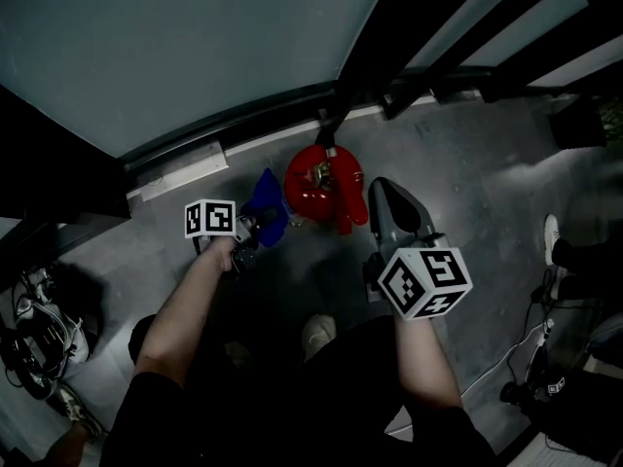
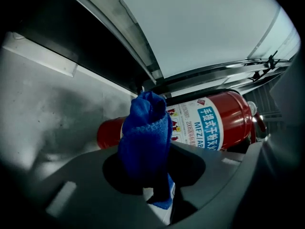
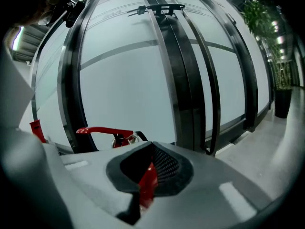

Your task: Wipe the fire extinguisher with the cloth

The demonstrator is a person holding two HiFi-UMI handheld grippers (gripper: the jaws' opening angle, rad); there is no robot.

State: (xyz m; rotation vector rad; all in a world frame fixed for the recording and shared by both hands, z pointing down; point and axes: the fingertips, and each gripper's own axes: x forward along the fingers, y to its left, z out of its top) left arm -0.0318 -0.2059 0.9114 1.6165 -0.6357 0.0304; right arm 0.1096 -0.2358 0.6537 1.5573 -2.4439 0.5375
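The left gripper (image 2: 153, 187) has its jaws clamped on a bunched blue cloth (image 2: 145, 132), which hides part of the red fire extinguisher (image 2: 224, 118) just beyond them. The right gripper (image 3: 145, 182) has its jaws closed on a thin red piece of the fire extinguisher, mostly hidden between them.

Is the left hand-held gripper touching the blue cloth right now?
Touching. The left gripper view shows the blue cloth pinched in the jaws of the left hand-held gripper.
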